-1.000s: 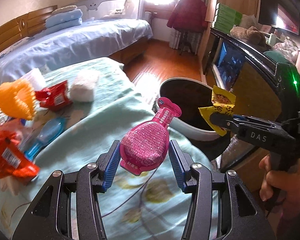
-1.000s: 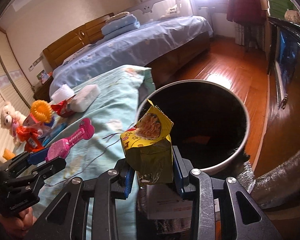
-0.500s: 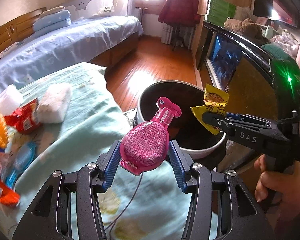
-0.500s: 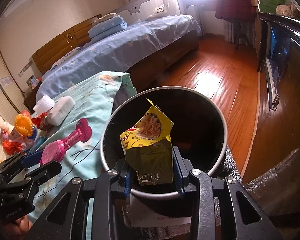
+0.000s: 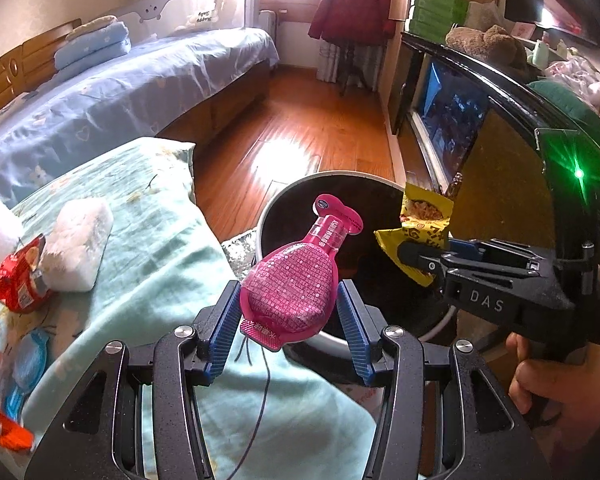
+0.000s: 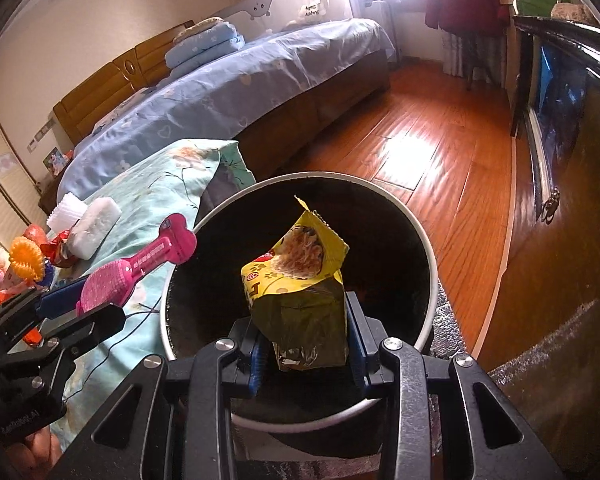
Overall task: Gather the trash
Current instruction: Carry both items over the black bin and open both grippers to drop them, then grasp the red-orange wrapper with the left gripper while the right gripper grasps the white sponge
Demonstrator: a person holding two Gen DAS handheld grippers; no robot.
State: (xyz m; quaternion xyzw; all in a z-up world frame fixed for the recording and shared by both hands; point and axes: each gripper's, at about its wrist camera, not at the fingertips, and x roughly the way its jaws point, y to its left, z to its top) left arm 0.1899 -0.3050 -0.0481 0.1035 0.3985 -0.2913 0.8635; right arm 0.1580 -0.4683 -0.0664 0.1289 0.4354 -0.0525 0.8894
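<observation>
Step in hand: carrying two pieces of trash to the bin, one per gripper. The left gripper (image 5: 288, 316) is clamped on a pink sachet with a bone-shaped neck (image 5: 296, 276), blue pads pressing its wide lower body from both sides; the sachet stands upright, its neck over the near rim of the round black bin (image 5: 268, 204), its body above the edge of the teal floral bedspread (image 5: 148, 240). The right gripper (image 6: 306, 340) is closed on a yellow dog-treat pouch (image 6: 300, 280), torn top up; in the right wrist view the pouch sits squarely over the dark mouth of the bin (image 6: 426, 248). Judgement: the right load is placed for release, so the next move there calls only for opening the jaws. The left load needs a little more travel toward the bin's middle before letting go, else the sachet may catch the rim or land on the bedspread. Against the earlier frames: both grippers have closed in on the bin, which fills more of each view; the pouch, a second ago over the bin's near edge, is now over its interior; grips unchanged. Left on the bedspread: a red wrapper (image 5: 18, 280) and a white foam block (image 5: 78, 248).
</observation>
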